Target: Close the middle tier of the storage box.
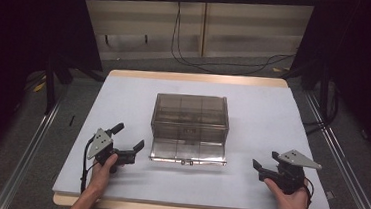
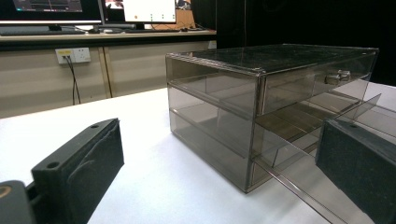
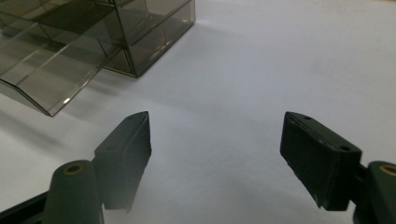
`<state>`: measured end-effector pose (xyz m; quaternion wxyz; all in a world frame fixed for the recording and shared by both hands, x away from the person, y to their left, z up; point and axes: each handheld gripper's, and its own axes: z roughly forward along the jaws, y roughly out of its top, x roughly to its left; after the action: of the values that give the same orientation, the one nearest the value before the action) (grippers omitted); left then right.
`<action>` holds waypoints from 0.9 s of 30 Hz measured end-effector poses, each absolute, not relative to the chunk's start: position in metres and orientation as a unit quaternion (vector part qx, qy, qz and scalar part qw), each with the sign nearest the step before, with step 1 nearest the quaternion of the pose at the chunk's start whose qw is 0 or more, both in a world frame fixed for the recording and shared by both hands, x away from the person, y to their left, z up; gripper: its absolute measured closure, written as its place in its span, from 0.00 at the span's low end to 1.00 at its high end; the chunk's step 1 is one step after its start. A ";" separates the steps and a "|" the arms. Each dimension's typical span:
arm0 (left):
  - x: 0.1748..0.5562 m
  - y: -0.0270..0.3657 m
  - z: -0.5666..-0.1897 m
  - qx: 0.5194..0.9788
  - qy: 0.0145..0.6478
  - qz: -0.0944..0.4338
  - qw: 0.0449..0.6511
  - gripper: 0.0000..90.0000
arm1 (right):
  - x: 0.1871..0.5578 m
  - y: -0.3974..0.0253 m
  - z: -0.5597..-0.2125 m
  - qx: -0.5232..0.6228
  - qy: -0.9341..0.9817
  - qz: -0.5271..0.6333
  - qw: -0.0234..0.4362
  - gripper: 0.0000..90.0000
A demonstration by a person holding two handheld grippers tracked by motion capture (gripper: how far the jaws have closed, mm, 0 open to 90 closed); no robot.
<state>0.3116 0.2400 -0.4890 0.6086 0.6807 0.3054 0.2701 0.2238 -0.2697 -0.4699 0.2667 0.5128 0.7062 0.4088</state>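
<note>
Left gripper (image 1: pixel 129 141), jaws wide apart, empty, parked just beside the pulled-out bottom drawer (image 1: pixel 188 152), prob. set to push or grab it. Smoked drawer box (image 1: pixel 190 116) mid-table on the white mat (image 1: pixel 262 120), top drawer shut. Right gripper (image 1: pixel 264 170) well apart from the box, jaws spread, nothing held. Dark curtains, cables on floor beyond.

Pulled-out drawer (image 3: pixel 44 81) cut off at left edge
</note>
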 end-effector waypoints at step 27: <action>0.311 0.239 -0.489 0.677 0.308 0.274 0.610 0.01 | 0.210 -0.251 -0.465 0.460 0.731 0.480 0.154 1.00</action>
<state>0.3107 0.2389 -0.4891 0.6095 0.6772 0.3081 0.2737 0.2096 -0.2509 -0.4646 0.1539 0.4602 0.7308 0.4801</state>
